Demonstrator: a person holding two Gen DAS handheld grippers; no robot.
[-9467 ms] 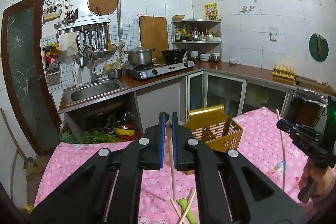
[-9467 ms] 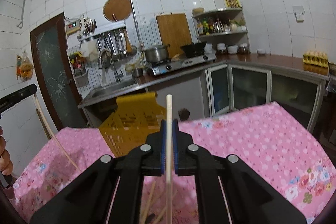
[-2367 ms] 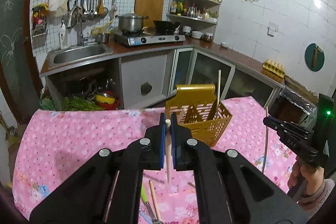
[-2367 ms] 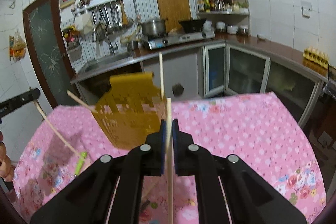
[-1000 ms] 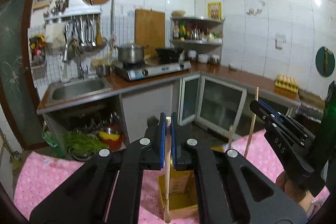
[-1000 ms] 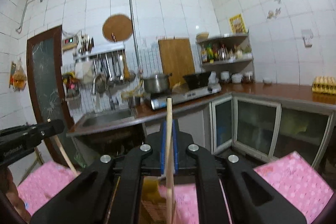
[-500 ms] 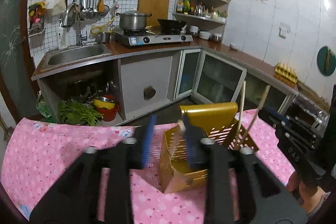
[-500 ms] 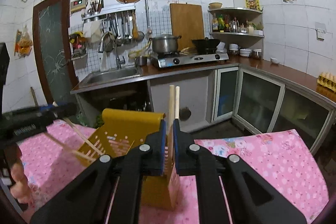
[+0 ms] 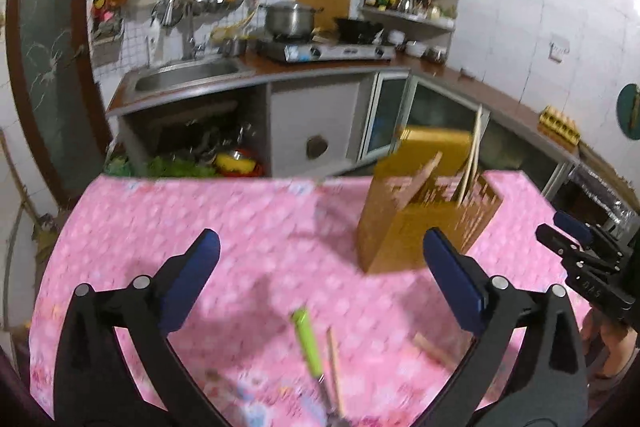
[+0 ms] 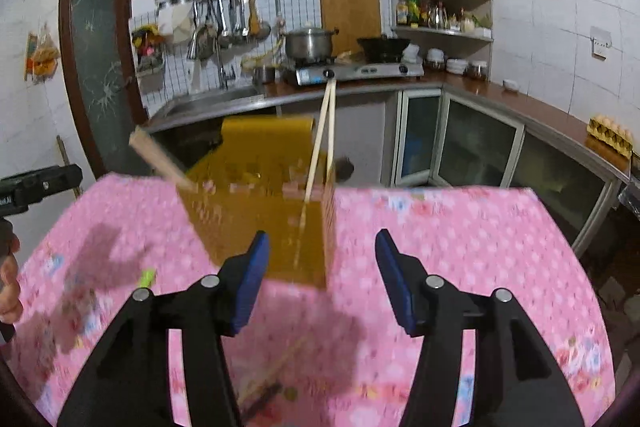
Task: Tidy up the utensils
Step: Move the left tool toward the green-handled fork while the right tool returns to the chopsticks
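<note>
Left wrist view: my left gripper (image 9: 320,267) and right gripper (image 10: 320,275) jaws opening empty, chopsticks (image 10: 324,131) now dropped in yellow basket (image 9: 420,219) mid-frame, loose utensils (image 9: 316,351) remain on table (image 9: 200,211).

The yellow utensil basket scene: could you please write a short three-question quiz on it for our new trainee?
1. True or false: the left gripper holds a chopstick between its fingers.
2. Which colour is the handle of the utensil lying on the pink tablecloth? A red, B green, C blue.
3. Where do the two long chopsticks stand?

Key
1. False: nothing is between its fingers, and they are opening.
2. B, green.
3. In the yellow basket, leaning, tips above its rim. The right gripper, also opening with nothing between its fingers, faces it.
</note>
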